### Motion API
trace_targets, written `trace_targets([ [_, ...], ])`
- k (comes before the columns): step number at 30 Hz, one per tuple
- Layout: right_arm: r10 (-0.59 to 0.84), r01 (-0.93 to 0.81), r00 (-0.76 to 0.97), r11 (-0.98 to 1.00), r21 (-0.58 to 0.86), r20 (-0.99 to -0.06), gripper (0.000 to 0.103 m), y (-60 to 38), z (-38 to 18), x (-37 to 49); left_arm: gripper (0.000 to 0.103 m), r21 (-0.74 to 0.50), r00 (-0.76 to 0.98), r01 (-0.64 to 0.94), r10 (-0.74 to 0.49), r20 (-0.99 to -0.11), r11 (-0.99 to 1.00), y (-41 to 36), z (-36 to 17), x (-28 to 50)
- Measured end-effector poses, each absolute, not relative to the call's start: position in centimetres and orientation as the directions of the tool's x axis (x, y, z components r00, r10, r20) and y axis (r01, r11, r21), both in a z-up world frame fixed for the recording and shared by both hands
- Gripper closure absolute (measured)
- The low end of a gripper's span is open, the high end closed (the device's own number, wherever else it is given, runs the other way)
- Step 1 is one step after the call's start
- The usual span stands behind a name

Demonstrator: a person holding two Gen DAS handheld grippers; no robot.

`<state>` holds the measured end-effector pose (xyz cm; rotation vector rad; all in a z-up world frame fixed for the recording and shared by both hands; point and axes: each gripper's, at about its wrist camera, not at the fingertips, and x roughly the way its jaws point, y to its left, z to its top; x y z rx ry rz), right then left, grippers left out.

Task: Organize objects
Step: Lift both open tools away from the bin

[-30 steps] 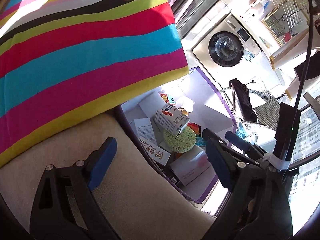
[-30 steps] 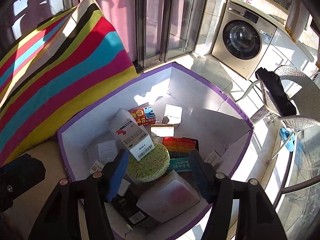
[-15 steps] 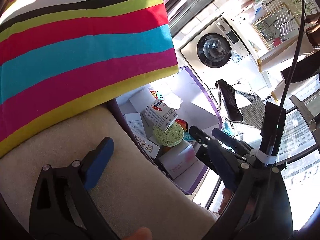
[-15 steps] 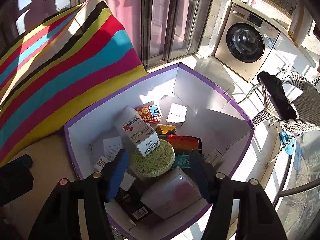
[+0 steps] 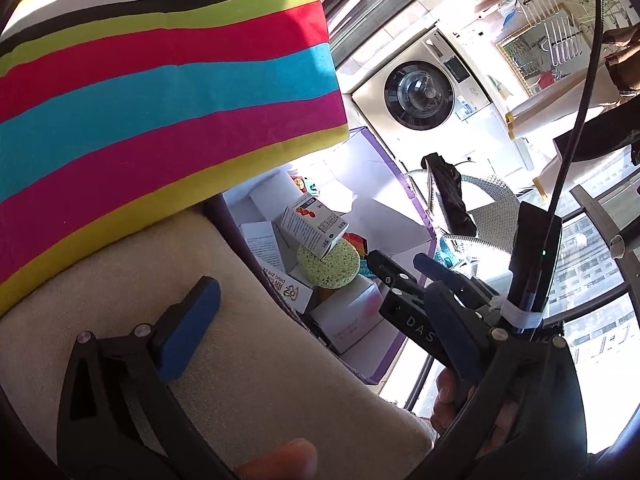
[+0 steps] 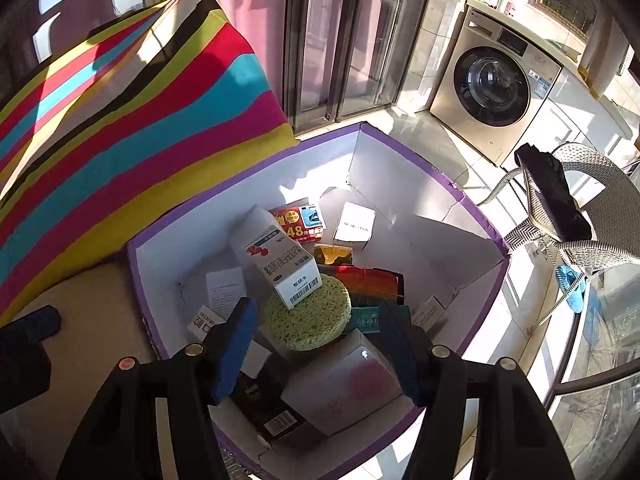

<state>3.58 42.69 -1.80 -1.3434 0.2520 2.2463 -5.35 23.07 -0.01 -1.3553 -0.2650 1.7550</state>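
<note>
right gripper (image 6: 316, 348): i see fingers apart over the purple box (image 6: 256, 168) (nothing held)
left gripper (image 5: 320, 324): fingers apart above the beige cushion (image 5: 248, 360)
sponge (image 6: 306, 318): under the white carton (image 6: 276, 258)

A home's sunlit laundry balcony: washing machine (image 6: 494, 98), wicker chair (image 6: 592, 216), striped cushion (image 6: 120, 136), sliding glass doors (image 6: 352, 36).

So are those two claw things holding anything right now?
No. The left gripper is open over the beige cushion; the right gripper is open above the purple-edged box, gripping nothing.
</note>
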Motion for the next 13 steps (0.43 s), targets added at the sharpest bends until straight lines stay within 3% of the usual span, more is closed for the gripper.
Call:
trace_targets([
  [13, 0.325, -0.515, -0.377, -0.852, -0.095, -0.867, 0.039, 42.89, -2.09, 3.67, 0.001, -0.594, -0.017, -0.522, 0.704, -0.710, -0.612, 23.71, -0.23, -5.36],
])
